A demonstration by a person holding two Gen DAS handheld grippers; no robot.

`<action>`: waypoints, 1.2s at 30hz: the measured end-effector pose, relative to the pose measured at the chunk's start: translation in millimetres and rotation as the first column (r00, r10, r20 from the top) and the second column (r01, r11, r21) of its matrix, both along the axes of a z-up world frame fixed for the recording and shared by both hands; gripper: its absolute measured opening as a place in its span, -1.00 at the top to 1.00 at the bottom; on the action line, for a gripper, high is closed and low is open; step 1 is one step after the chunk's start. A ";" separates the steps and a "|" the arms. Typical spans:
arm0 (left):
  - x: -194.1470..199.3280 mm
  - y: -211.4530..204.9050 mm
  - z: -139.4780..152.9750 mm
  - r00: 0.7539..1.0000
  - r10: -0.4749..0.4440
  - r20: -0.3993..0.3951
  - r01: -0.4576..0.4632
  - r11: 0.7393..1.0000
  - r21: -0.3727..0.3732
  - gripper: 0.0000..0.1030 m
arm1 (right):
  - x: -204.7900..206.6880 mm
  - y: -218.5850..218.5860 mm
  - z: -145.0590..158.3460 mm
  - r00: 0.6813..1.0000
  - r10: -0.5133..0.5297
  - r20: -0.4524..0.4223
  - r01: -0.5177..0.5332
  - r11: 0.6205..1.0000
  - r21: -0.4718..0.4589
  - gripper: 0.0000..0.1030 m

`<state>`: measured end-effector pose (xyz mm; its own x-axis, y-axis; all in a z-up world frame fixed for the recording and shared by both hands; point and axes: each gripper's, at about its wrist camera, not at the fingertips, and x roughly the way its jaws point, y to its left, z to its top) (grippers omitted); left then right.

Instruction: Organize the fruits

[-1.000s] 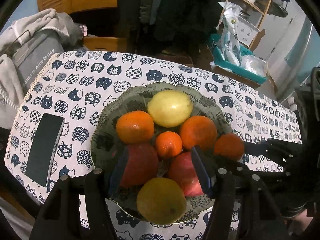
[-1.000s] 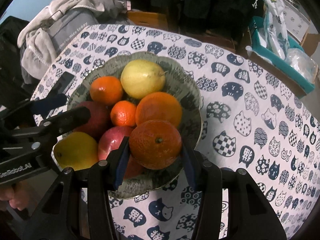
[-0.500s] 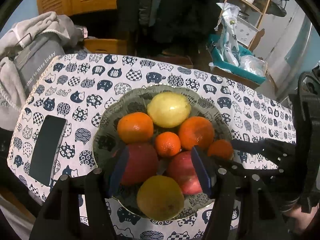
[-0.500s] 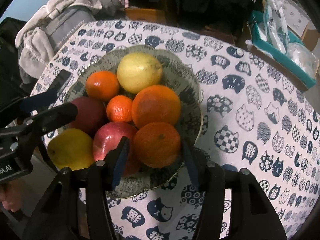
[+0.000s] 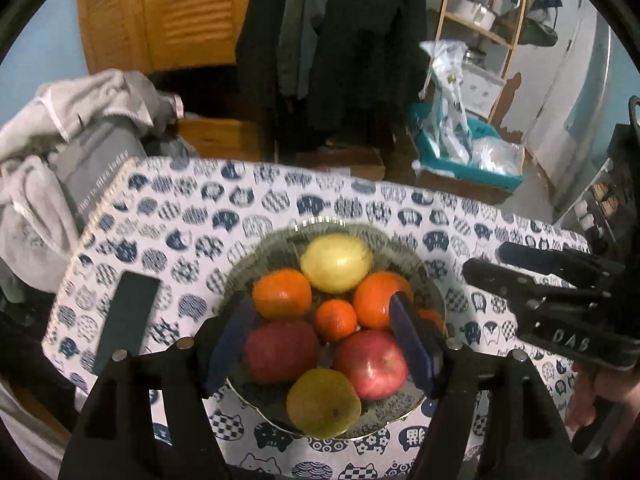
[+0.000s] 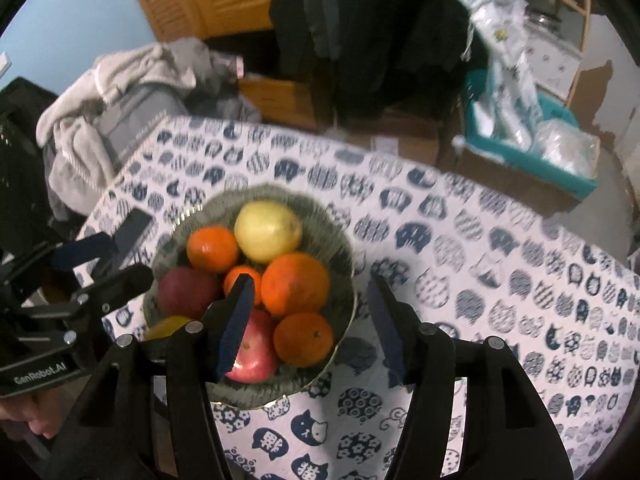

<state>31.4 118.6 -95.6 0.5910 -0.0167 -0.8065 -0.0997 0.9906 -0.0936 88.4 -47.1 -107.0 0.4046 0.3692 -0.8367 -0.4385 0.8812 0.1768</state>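
All the fruit sits piled in the patterned bowl (image 5: 434, 288) on the desk (image 6: 500, 280). Above the bowl hang the left gripper (image 5: 320, 344) and right gripper (image 6: 310, 320), both spread and empty, their jaws just widened, likely letting go.

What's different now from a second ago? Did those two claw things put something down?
Yes: the right gripper let go of the orange, now in the bowl, and its jaws stand open. Both grippers pulled up and away; the left gripper has just widened, holding nothing. The other fruit and the phone stayed put.
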 end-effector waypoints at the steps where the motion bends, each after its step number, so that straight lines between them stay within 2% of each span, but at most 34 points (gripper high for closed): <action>1: -1.7 -0.8 6.3 1.000 -0.001 0.018 0.001 1.000 0.006 -0.45 | -0.1 -1.0 5.6 1.000 -0.005 0.012 0.005 1.000 0.003 -0.17; 7: -9.2 -5.8 38.8 0.995 -0.023 0.094 0.019 0.999 0.045 -0.55 | -5.8 -11.0 41.0 0.997 -0.030 0.076 0.027 0.999 0.035 -0.23; 11: -13.0 -7.4 51.6 0.994 -0.040 0.100 0.038 0.999 0.025 -0.57 | -14.0 -17.2 64.1 0.991 -0.043 0.125 0.040 0.999 0.031 -0.34; 15: -16.1 -8.8 64.4 0.993 -0.048 0.108 0.047 0.999 0.011 -0.69 | -22.4 -23.2 86.2 0.982 -0.057 0.179 0.053 0.998 0.031 -0.50; 20: -21.4 -12.0 82.4 0.989 -0.052 0.140 0.046 0.998 0.043 -0.71 | -28.3 -33.3 106.5 0.973 -0.082 0.214 0.072 0.996 0.053 -0.53; 29: -25.9 -12.2 97.8 0.985 -0.056 0.161 0.056 0.998 0.005 -0.88 | -36.2 -47.8 123.8 0.965 -0.109 0.237 0.100 0.994 0.053 -0.55; 36: -29.9 -18.8 105.6 0.981 -0.074 0.181 0.068 0.997 0.039 -0.96 | -37.3 -56.3 126.3 0.963 -0.130 0.237 0.124 0.991 0.040 -0.55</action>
